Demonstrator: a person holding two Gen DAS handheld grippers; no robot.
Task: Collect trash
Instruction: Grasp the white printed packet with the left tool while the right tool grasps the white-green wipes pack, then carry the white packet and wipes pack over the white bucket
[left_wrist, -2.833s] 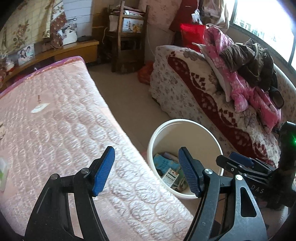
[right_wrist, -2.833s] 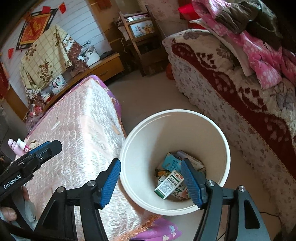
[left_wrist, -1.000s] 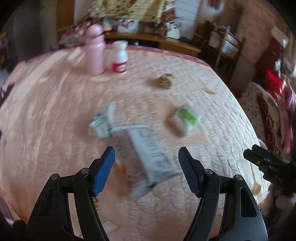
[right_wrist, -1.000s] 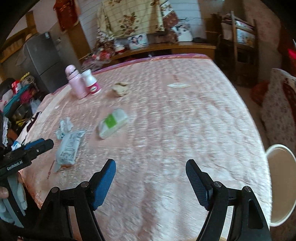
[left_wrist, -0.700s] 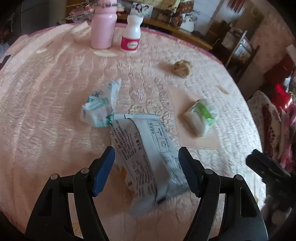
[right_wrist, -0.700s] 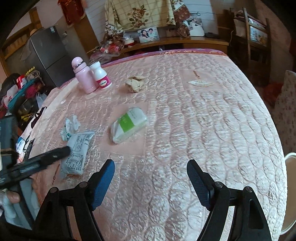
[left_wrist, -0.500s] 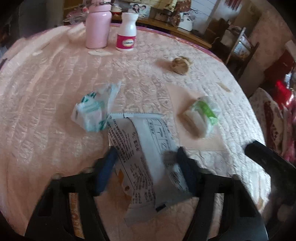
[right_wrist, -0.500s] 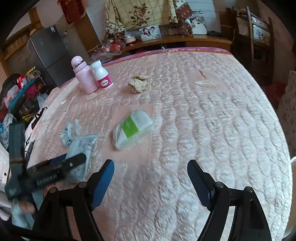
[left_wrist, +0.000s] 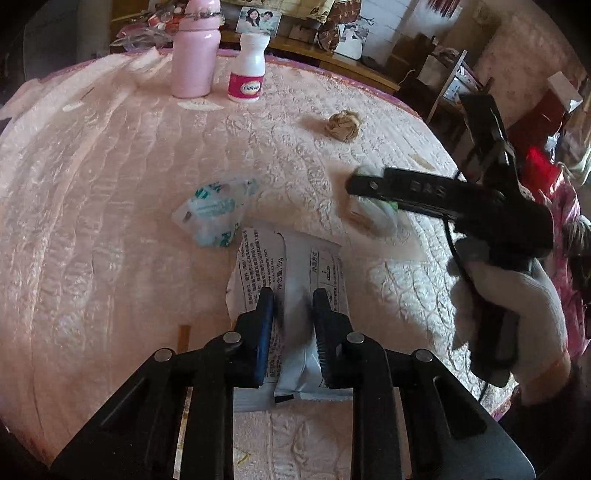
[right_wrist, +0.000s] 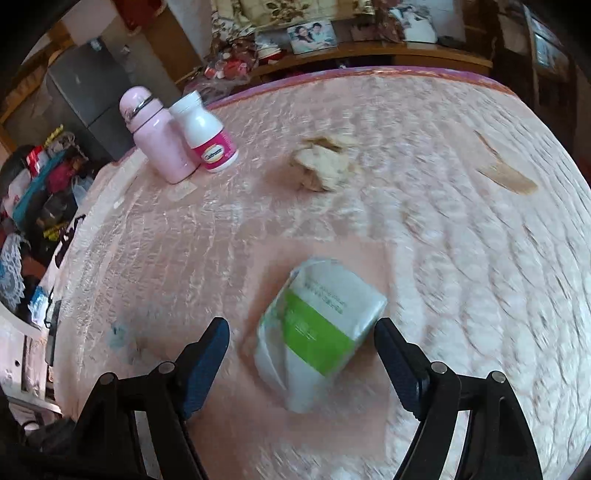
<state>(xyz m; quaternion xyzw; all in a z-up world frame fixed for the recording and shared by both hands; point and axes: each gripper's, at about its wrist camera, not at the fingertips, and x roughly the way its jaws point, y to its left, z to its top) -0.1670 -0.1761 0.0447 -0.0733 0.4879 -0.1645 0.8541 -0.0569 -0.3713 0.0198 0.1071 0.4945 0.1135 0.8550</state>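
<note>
Left gripper (left_wrist: 293, 299) closing, grey printed wrapper (left_wrist: 291, 266) pinched between its pads. Right gripper (right_wrist: 301, 339) spread wide, green-label packet (right_wrist: 317, 325) between jaws, untouched. Left to collect: teal wrapper (left_wrist: 216, 212) at 10 o'clock, crumpled paper ball (left_wrist: 342, 126) at 1 o'clock. Nothing binned here.

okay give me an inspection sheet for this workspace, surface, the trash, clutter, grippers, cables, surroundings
Surface: pink quilted bed cover, wrinkled.
Job's things: grey printed wrapper; crumpled teal-print wrapper; green-banded packet; crumpled paper ball.
Clutter: pink flask and white pill bottle, upright, side by side.
Grippers: left gripper closing, grey printed wrapper between its jaws; right gripper open, either side of the green-banded packet.
Cables: black lead by the gloved hand.
Surroundings: wooden shelf with framed photo.
</note>
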